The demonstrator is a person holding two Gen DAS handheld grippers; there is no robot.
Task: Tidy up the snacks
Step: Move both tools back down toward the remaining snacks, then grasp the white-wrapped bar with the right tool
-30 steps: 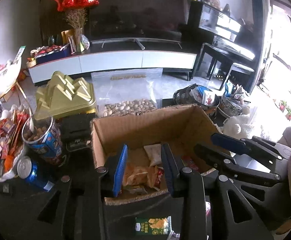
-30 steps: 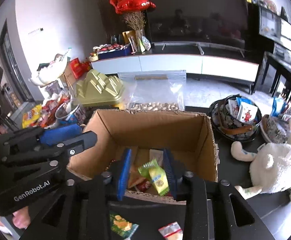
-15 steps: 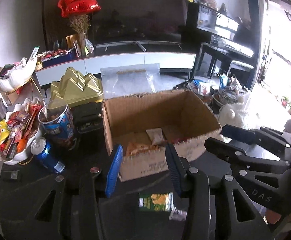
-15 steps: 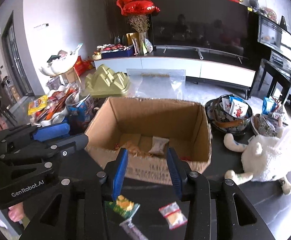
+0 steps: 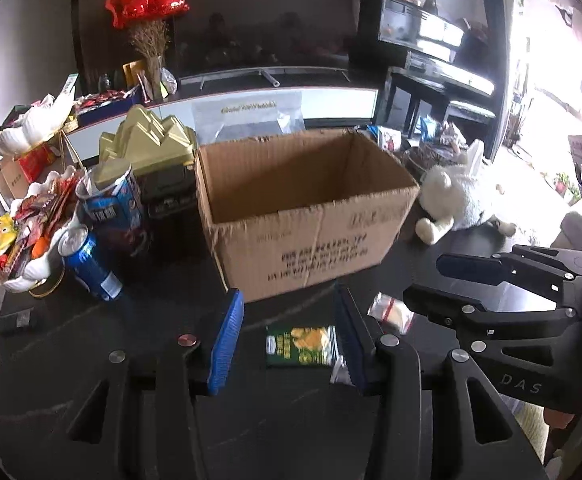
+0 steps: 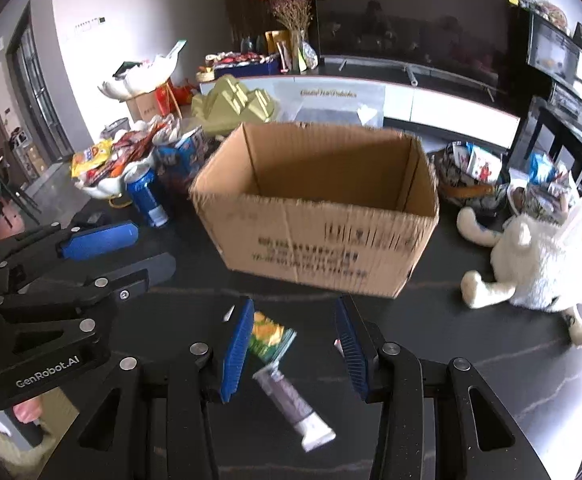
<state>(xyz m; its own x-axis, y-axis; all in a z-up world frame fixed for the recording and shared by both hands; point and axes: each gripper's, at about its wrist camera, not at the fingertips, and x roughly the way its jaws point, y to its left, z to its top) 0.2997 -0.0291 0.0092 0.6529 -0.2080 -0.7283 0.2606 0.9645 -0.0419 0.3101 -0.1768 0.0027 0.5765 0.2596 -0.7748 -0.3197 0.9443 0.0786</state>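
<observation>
An open cardboard box (image 5: 303, 208) stands on the dark table; it also shows in the right wrist view (image 6: 323, 216). My left gripper (image 5: 289, 332) is open and low over the table, with a green snack packet (image 5: 301, 346) lying between its fingers. My right gripper (image 6: 295, 338) is open above a silvery-purple snack bar (image 6: 291, 406) and the same green packet (image 6: 269, 336). A small clear packet with red print (image 5: 391, 312) lies by the right gripper's fingers. The box's inside is hidden from both views.
A white bowl of snacks (image 5: 23, 232), a blue can (image 5: 89, 264) and a blue snack tub (image 5: 111, 200) stand left of the box. A gold box (image 5: 147, 144) sits behind them. A white plush toy (image 6: 539, 264) and snack baskets (image 6: 475, 172) are at right.
Both grippers have pulled back from over the box and dropped toward the table in front of it. The right gripper has let go of a green-yellow packet over the box.
</observation>
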